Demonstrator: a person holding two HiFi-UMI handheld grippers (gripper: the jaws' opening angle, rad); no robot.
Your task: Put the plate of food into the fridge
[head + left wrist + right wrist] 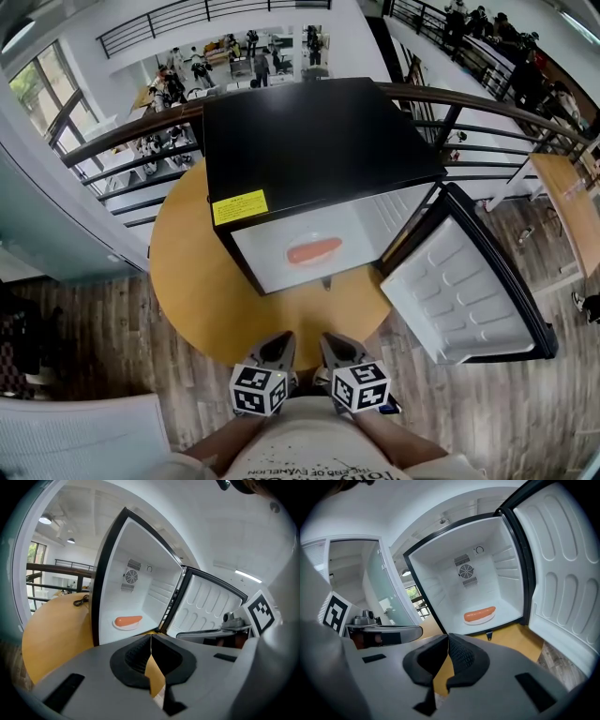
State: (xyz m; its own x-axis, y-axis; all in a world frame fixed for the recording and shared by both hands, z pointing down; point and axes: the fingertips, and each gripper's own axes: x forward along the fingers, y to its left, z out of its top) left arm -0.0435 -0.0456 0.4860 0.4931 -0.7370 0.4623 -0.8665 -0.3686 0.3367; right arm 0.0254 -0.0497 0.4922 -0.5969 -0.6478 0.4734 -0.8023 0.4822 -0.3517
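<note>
The black ribbed fingers [133, 656] of the left gripper [151, 639] are pressed together at their tips with nothing between them. Only the bench shows through the slit lower down. The fingers [464, 656] of the right gripper [448, 639] meet in the same way and are empty too. In the head view both grippers sit side by side close to the person's white printed shirt [314, 457], the left gripper [279, 339] just beside the right gripper [334, 341].

Ahead of them a round light-wood bench [187, 272] carries a small black fridge with a white interior [319, 141]. Its white-lined door [464, 291] is swung wide open to the right. The white plate with a reddish-orange sausage [479, 616] lies on the fridge floor near the front edge, below a round fan vent [465, 571] in the back wall. A black cable [81, 600] lies on the bench beside the fridge.

The bench stands on a grey-brown plank floor [84, 337] against a dark curved railing [122, 141]. Beyond the railing is a lower hall with small figures of people.

From above, the fridge top hides most of the interior. The print on its yellow sticker [240, 206] is too small to read.
</note>
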